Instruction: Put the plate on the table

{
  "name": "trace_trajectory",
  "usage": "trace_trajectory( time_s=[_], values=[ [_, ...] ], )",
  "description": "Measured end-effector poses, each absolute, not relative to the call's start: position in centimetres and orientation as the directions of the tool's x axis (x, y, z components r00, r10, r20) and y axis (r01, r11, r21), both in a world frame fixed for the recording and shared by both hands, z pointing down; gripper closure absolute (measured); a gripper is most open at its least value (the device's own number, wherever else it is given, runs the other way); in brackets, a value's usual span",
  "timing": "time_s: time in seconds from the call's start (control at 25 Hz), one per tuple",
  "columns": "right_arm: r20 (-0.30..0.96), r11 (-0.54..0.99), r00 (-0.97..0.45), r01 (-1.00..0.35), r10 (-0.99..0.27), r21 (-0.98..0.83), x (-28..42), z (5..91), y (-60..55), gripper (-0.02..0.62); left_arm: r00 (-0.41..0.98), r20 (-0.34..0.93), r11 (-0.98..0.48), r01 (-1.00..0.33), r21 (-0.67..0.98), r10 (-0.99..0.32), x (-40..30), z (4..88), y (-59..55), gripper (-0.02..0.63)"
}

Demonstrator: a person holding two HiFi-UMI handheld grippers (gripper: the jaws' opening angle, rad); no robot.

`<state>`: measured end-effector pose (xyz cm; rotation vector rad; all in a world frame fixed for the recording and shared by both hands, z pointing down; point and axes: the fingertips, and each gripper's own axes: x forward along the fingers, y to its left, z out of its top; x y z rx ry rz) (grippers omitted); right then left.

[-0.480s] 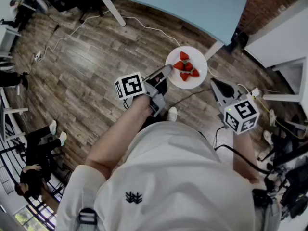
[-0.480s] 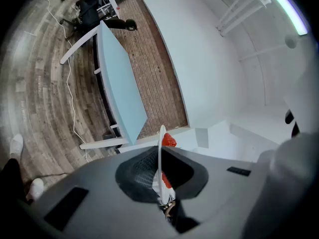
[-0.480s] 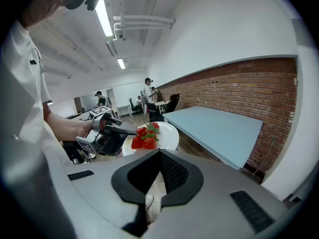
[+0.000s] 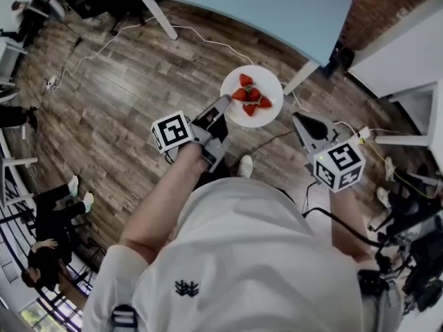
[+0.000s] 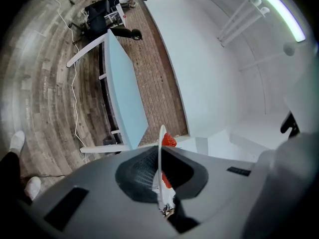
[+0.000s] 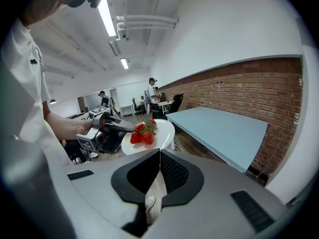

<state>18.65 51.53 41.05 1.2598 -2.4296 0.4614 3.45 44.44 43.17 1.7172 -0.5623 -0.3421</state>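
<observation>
Jaws on the left gripper (image 4: 223, 104) are pinched tight on the near rim of the white plate (image 4: 270, 81), holding it out roughly level with a little pile of strawberries (image 4: 250, 99) on top. The right gripper (image 4: 302, 122) hangs off to the side, jaws together with nothing between them, so it's just along for the ride. Compared with half a second back, the plate and left gripper have drifted a bit to the left in the head view, and the right gripper slid the same way. The berries look like they haven't budged and the grip looks the same. My read: it's mid-carry, not delivery yet. The plate is in the air over the wooden floor (image 4: 124, 81), just short of the near edge of the light blue desk (image 4: 277, 5), so it needs to go forward over the top and then down before anything lets go.
</observation>
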Motion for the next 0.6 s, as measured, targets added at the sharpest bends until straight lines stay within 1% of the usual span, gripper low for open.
trace_trajectory(
  time_s=[0.2, 0.36, 0.4, 0.6],
  values=[
    [0.450, 0.559, -0.541, -0.822, -0.710, -0.106, 16.3, 41.1, 49.3, 0.588, 0.817, 0.070, -0.119, -0.167, 0.979, -0.572, 0.3, 44.0, 42.4, 0.595],
    [0.464, 0.550, -0.520, -0.831, -0.717, -0.082, 14.5, 39.7, 43.6, 0.580, 0.814, 0.076, -0.101, -0.163, 0.982, -0.577, -2.4, 44.0, 37.1, 0.595],
    [0.469, 0.547, -0.515, -0.833, -0.718, -0.078, 14.2, 39.8, 42.4, 0.560, 0.813, 0.072, -0.101, -0.159, 0.982, -0.577, -2.8, 44.1, 35.9, 0.595],
    [0.473, 0.548, -0.504, -0.835, -0.722, -0.053, 13.2, 41.3, 40.4, 0.558, 0.814, 0.033, -0.127, -0.130, 0.983, -0.580, -3.3, 44.4, 33.9, 0.595]
  ],
)
